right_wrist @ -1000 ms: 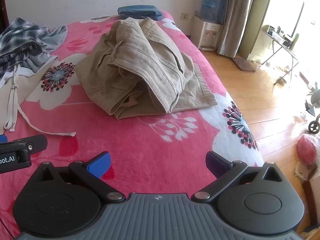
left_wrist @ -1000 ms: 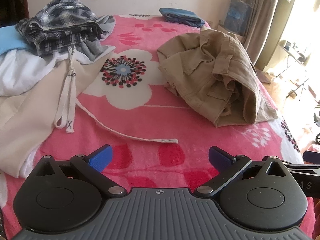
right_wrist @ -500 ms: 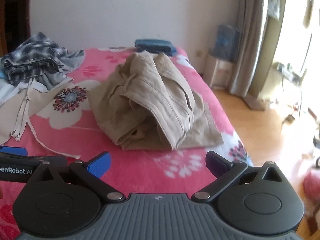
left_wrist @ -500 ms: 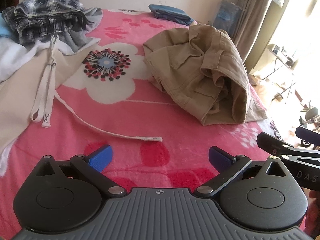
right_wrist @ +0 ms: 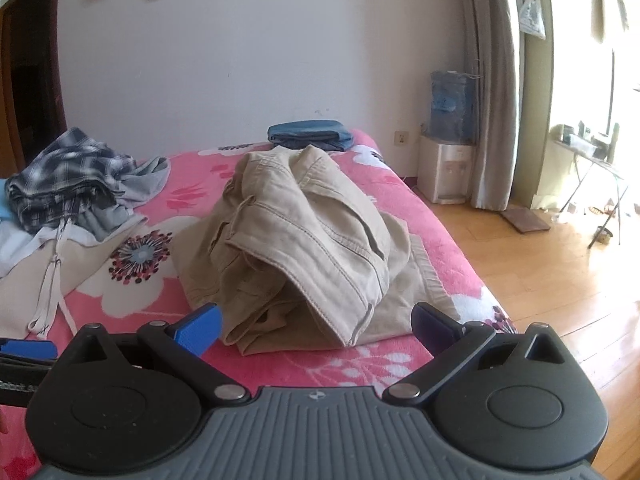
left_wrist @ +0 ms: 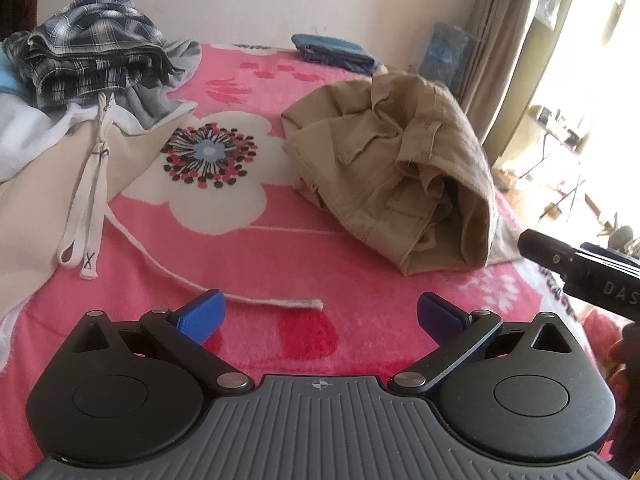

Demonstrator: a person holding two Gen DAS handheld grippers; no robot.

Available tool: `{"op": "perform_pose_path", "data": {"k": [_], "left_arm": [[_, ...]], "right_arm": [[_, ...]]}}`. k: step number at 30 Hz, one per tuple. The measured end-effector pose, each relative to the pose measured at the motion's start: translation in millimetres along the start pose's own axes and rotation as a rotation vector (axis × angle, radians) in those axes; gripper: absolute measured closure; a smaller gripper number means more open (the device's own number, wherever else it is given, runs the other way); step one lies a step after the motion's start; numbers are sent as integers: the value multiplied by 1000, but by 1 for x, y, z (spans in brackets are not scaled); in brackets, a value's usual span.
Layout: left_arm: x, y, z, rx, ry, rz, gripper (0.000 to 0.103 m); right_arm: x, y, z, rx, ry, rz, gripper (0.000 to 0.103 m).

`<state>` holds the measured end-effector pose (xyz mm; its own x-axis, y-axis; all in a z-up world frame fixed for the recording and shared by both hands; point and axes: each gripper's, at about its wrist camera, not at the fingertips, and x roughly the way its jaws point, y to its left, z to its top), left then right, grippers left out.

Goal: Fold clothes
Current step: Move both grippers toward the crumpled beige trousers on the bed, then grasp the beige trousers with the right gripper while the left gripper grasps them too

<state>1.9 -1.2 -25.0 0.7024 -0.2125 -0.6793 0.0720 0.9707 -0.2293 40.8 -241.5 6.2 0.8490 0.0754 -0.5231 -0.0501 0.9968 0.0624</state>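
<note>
Pink bed blanket (left_wrist: 304, 248) now fills less of both views as the wide-open, empty left gripper (left_wrist: 320, 316) and right gripper (right_wrist: 316, 326) rise, levelling toward the rumpled khaki trousers (right_wrist: 296, 240), probably their next target.

Crumpled khaki trousers (right_wrist: 296, 248) on bed

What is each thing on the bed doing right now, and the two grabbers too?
Khaki trousers: crumpled heap, unfolded.
Plaid shirt: bunched on the pile.
Cream garment: spread out, drawstring trailing.
Blue clothes: folded, at far edge.
Left gripper: jaws open, empty.
Right gripper: jaws open, empty.
</note>
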Motion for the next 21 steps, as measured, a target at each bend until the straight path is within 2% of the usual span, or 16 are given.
{"op": "perform_pose_path", "data": {"k": [5,11,16,21], "left_arm": [[3,-2,0,0,2,-25,0],[10,2,-2,-30,21,-48,0],[15,6,-4,-55,37,-68,0],[22,0,-7,18,42,-30,0]], "right_arm": [[3,-9,3,33,-17,7,0],[8,-21,2,92,-33,74,0],[16,-19,1,49,-15,68,0],[30,-19,0,-13,-18,39,0]]}}
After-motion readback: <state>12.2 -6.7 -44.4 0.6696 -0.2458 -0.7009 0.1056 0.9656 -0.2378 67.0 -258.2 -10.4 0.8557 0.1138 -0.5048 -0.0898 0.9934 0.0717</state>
